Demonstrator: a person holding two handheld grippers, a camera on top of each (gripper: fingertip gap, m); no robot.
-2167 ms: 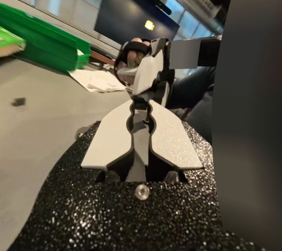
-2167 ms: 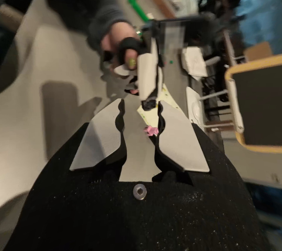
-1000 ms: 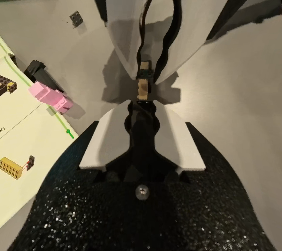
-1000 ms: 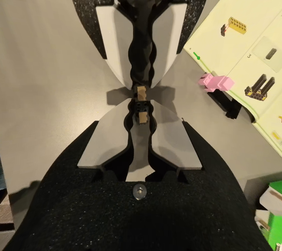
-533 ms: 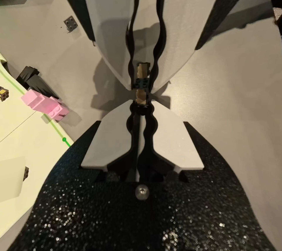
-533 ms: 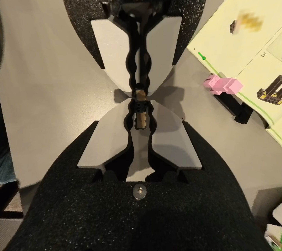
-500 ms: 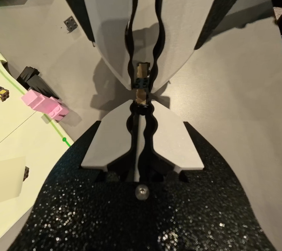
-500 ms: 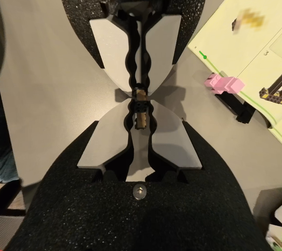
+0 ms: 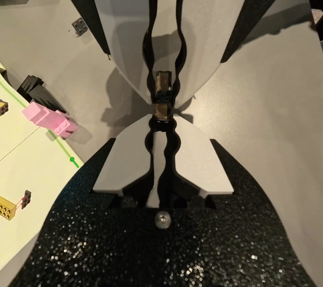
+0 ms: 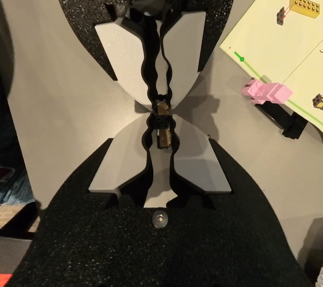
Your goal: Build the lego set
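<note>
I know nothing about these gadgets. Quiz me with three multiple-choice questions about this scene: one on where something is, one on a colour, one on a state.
1. Where does the pink brick piece lie?
A. on the booklet's edge
B. between gripper fingers
C. on a green box

2. What colour is the loose four-stud plate on the table?
A. pink
B. dark grey
C. yellow

3. How are the left hand-held gripper and right hand-held gripper?
A. both wide open
B. one open
C. both shut on the tan-and-black brick assembly

Answers: 1 A, it overlaps the instruction booklet; 2 B, it looks dark grey; 3 C, each pair of fingers pinches one end.
</note>
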